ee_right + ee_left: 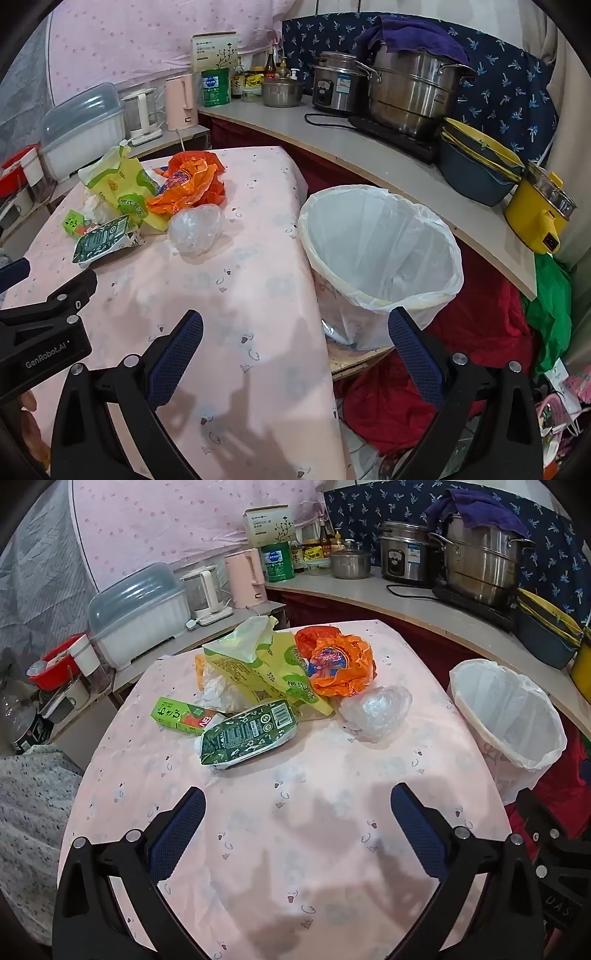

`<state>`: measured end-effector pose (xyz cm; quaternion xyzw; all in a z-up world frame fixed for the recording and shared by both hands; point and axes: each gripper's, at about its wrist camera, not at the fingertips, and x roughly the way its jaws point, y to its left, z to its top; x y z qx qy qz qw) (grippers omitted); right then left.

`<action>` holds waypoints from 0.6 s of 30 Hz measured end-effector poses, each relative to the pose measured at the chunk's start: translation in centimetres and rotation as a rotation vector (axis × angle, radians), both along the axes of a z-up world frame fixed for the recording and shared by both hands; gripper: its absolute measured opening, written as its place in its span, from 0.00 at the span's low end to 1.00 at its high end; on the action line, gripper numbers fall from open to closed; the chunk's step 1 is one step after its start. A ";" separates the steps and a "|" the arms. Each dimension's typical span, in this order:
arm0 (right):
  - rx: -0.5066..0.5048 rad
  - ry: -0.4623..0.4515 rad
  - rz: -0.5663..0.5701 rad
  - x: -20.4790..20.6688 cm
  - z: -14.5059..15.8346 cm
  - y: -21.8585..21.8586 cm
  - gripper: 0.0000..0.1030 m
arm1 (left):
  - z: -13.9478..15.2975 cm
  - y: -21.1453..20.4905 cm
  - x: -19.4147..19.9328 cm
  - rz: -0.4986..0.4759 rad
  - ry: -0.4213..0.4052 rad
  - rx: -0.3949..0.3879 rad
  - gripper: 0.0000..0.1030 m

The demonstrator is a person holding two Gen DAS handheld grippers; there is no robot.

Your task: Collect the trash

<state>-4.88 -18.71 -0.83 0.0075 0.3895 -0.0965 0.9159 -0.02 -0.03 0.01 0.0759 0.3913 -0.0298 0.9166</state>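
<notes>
Hovering low over the near end of the pink tabletop [295, 849], the left tool [297, 825] has its fingers spread wide with nothing between them. The right tool [295, 345] is likewise spread and empty, straddling the tabletop's right edge.

Nothing looks collected yet: the bin liner appears empty, so I judge this the very start, the approach to a first piece.

Ahead of the left tool, nearest, lies the dark green carton [247, 733], flattened on its side. Just left of it sits a small bright green box [181, 716], touching or nearly touching the carton. Ahead and slightly right of the left tool lies a crumpled clear plastic bag [375, 712]; from the right tool it is ahead and to the left [195, 229]. Beyond these are a yellow-green plastic bag [258, 661] with white crumpled plastic tucked under its left side, and an orange wrapper [340, 661] pressed against its right.

The white-lined bin [380, 258] stands off the tabletop's right edge, directly ahead of the right tool, mouth tilted toward it.

The next move probably calls for one tool to advance to the carton or the clear bag, close on it, then carry it right over the bin rim. The clear bag is soft and may slip from a shallow pinch.
</notes>
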 end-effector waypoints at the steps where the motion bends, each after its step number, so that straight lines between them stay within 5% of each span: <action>1: 0.002 -0.002 -0.001 0.0 0.0 0.0 0.93 | 0.0 0.0 0.0 0.002 -0.004 0.004 0.93; 18: -0.002 0.006 -0.005 0.5 0.2 -0.1 0.93 | 0.1 -0.9 -0.6 -0.012 -0.022 0.026 0.93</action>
